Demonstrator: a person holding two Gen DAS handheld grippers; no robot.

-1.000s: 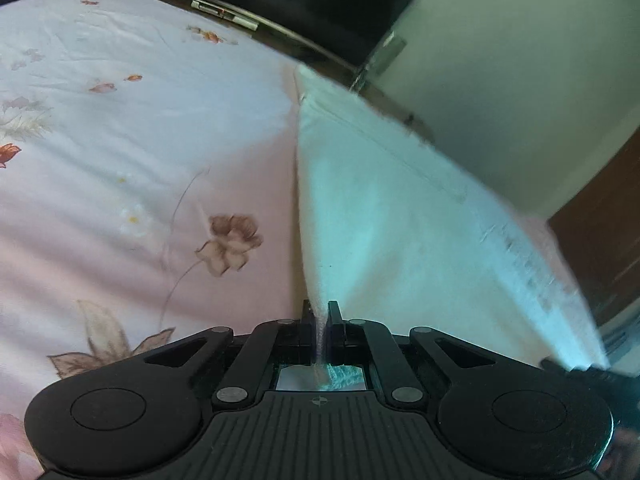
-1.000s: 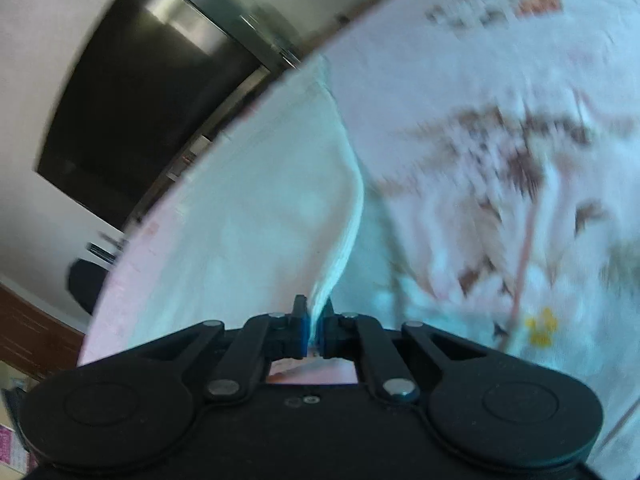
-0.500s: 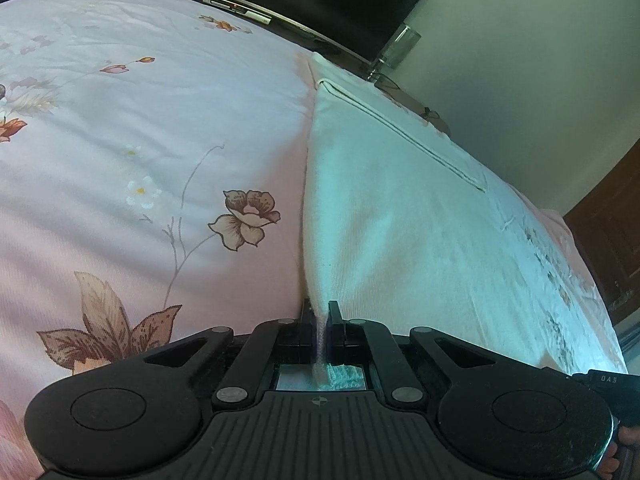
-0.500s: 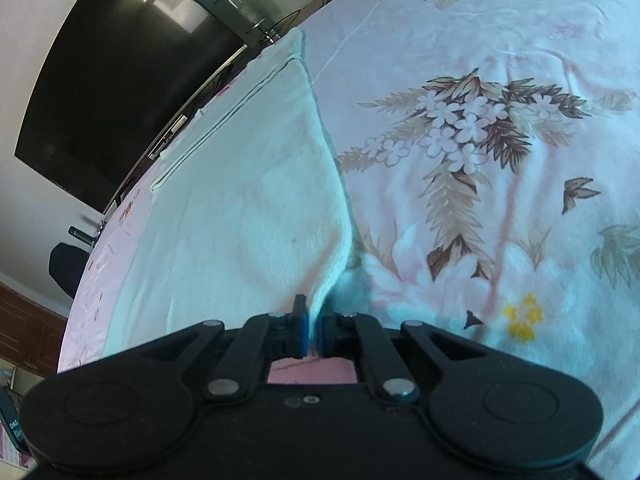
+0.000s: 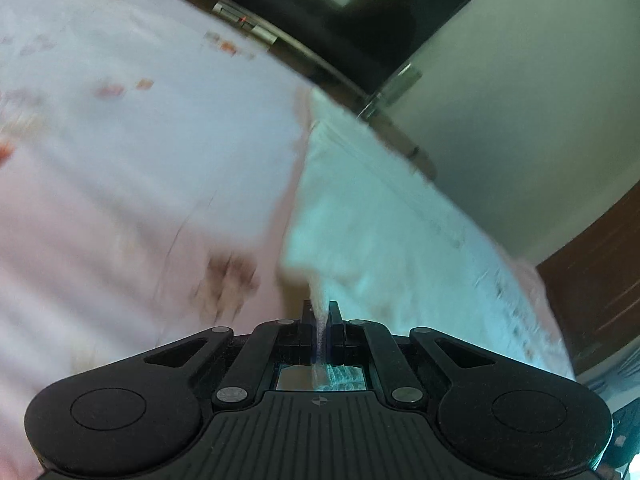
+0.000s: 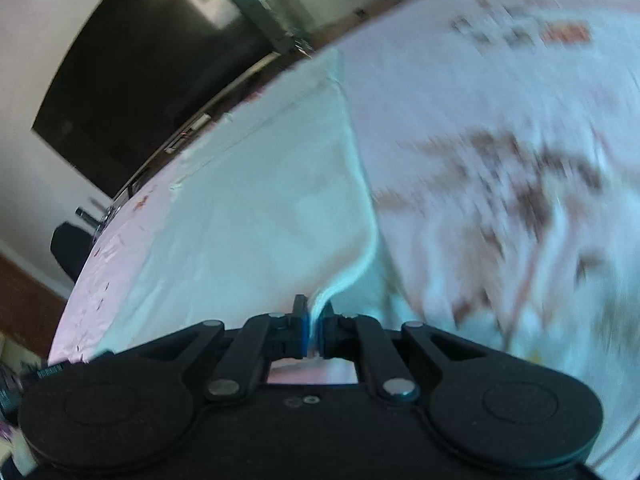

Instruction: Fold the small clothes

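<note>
A white garment lies spread on a pink floral bedsheet. In the left wrist view my left gripper is shut on the garment's near left corner, and the cloth rises in a pinched ridge from the jaws. The right wrist view shows the same white garment on the bedsheet, with my right gripper shut on its near right corner. The cloth edge curls up from those jaws. Both views are blurred by motion.
A large dark television on a low stand sits beyond the far edge of the bed, against a pale wall. Brown wooden furniture stands at the right of the bed.
Both grippers have lifted a little and rolled with the garment's corners still pinched. The bed and garment have tilted in both views and blurred, and the near corners are pulled up.
</note>
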